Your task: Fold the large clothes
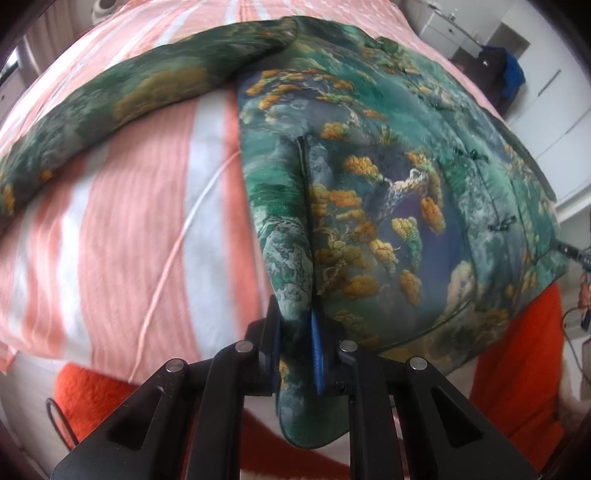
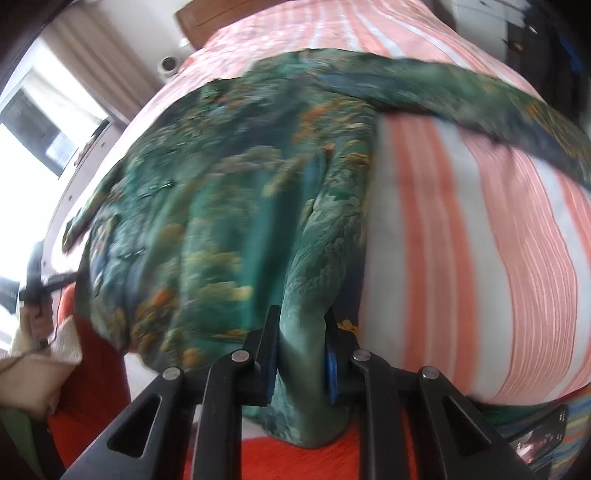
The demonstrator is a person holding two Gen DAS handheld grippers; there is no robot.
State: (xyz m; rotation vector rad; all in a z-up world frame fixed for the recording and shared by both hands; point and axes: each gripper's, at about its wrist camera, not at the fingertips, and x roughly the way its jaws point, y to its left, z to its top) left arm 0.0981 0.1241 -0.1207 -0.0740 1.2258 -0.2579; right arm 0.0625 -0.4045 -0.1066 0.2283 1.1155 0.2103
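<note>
Wide bed point(image 1: 122, 206) under a sheet striped salmon-pink and white, ribbed in the pink bands. Spread flat across it, a green garment point(image 1: 388, 177) printed with orange-yellow trees and grey rocks, one long sleeve point(image 1: 122, 103) stretched out over the stripes. Along the near edge, an orange-red blanket point(image 1: 517, 362), partly under the garment's hem. Thin pale cord point(image 1: 184, 229) trailing over the sheet beside the garment.

A bed point(image 2: 480, 221) in pink-and-white striped sheets fills the room. Daylight pours through a curtained window point(image 2: 33, 122) at nine o'clock; white drawers point(image 1: 454, 29) stand at one o'clock.
</note>
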